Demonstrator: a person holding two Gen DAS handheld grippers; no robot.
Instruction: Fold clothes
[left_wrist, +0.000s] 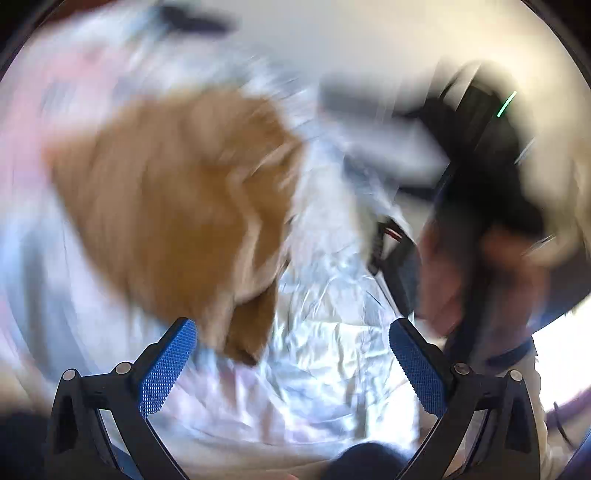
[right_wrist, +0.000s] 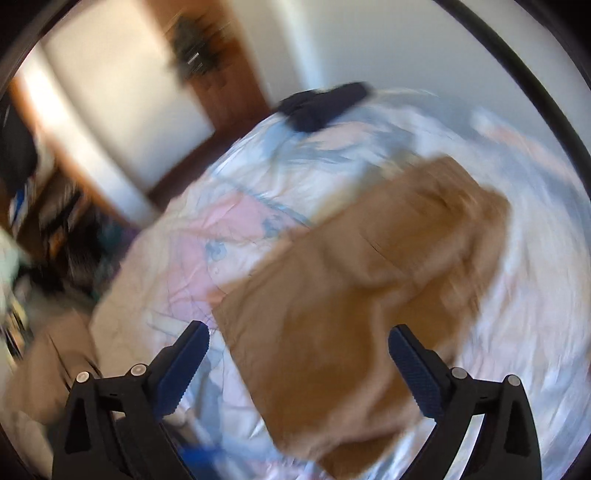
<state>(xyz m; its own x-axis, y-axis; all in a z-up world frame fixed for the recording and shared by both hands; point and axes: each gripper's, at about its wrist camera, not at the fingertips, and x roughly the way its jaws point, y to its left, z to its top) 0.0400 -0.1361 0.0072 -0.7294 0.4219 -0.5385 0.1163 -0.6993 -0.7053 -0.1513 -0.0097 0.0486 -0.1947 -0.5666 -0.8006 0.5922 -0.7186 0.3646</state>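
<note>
One tan garment (right_wrist: 354, 295) lies on the bed (right_wrist: 535, 295), bunched, part-folded at best as far as blur allows; both tongs, left (left_wrist: 291, 360) and right (right_wrist: 297, 365), wide and empty above it; folds likely remain; dark item (right_wrist: 321, 105) far.

Bright daylight, heavy motion blur — fisheye edges dark, warped.

Pale wall (right_wrist: 406, 48), wooden door frame (right_wrist: 236, 74), patterned bedsheet (right_wrist: 229, 236).

Tan garment (right_wrist: 354, 280) on a white-pink-blue printed bedsheet (right_wrist: 192, 236).
</note>
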